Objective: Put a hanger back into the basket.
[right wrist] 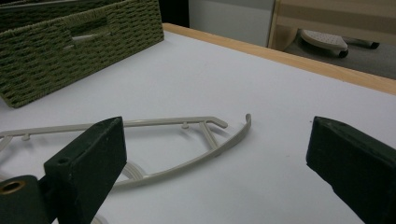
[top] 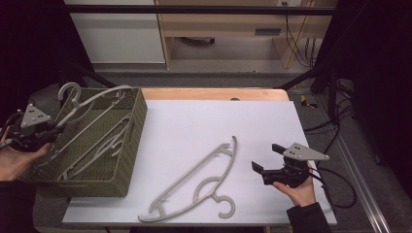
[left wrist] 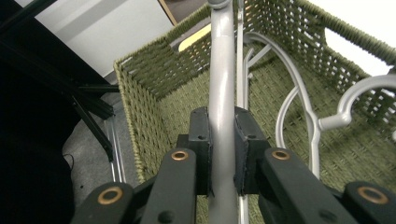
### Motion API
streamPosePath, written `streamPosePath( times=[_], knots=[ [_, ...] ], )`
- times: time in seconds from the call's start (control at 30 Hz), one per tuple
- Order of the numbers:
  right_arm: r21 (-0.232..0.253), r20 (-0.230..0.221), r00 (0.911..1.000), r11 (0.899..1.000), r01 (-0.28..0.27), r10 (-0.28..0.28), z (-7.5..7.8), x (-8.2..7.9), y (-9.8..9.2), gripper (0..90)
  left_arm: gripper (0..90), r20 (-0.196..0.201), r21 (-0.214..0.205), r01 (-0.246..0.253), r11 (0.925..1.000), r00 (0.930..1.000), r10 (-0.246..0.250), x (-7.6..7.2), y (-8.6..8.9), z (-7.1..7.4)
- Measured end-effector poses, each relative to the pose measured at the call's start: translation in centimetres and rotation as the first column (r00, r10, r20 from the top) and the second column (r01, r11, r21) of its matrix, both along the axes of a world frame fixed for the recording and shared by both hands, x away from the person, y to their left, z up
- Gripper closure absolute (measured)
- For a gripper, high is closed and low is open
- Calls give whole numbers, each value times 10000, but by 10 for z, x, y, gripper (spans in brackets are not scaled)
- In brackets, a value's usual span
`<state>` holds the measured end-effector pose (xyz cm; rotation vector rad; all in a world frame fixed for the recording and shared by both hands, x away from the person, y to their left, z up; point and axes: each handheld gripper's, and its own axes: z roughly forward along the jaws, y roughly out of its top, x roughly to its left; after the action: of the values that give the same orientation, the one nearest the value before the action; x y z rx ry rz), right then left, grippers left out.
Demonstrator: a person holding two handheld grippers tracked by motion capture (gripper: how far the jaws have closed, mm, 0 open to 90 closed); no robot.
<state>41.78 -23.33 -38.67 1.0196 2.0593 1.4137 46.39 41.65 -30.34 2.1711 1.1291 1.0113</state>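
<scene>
1. At the left edge of the high view, a grey hanger is clamped by its bar in the left gripper and leans over the green woven basket
2. In the left gripper view the bar is seen pinched tight between both pads, at the centre of the frame
3. The hanger is best lowered flat among the 2 or so hangers already inside, hook kept within the rim, before the grip is eased
4. At the lower right, the right gripper is held spread wide and empty, near the hanger on the white table, which would be taken by its straight bar
</scene>
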Motion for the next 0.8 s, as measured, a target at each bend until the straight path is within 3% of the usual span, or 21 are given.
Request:
streamPosePath(
  times=[0.33, 0.53, 0.8],
  knots=[
    [2, -39, 10000, 10000, 8, -8, 0, 0, 0, 53, 794, 213, 419, 14, 9991, 9998, -23, 6, -5, -16],
    [-49, -74, 10000, 10000, -6, 6, -1, 0, 1, 53, 792, 379, 247, 27, 9997, 9993, -36, 12, -5, -27],
    [-108, -98, 9999, 9999, -48, 47, -2, 1, 2, 53, 793, 40, 137, 30, 9999, 10000, -30, 14, 1, -48]
  ],
)
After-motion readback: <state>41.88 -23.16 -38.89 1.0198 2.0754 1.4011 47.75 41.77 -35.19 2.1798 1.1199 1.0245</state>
